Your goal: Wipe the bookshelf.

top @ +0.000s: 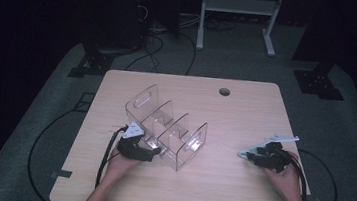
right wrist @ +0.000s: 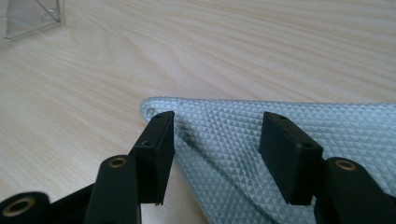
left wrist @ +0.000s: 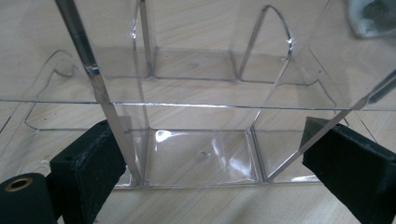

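A clear acrylic organizer (top: 163, 126) with several compartments stands in the middle of the wooden table (top: 245, 112). At its near left end is my left gripper (top: 157, 151). In the left gripper view the jaws (left wrist: 215, 158) stand wide, one on each side of an end compartment of the organizer (left wrist: 201, 93), and the pads (left wrist: 93, 163) lie against its outer walls. A grey diamond-textured cloth (right wrist: 327, 121) lies flat on the table at the right. My right gripper (top: 255, 159) is low over it. Its jaws (right wrist: 217, 135) are open and straddle the cloth's corner without pinching it.
A round cable hole (top: 224, 92) sits near the table's far edge. A corner of the organizer (right wrist: 28, 18) shows far off in the right gripper view. Beyond the table are a white frame (top: 236, 6), black stands and cables on the grey floor.
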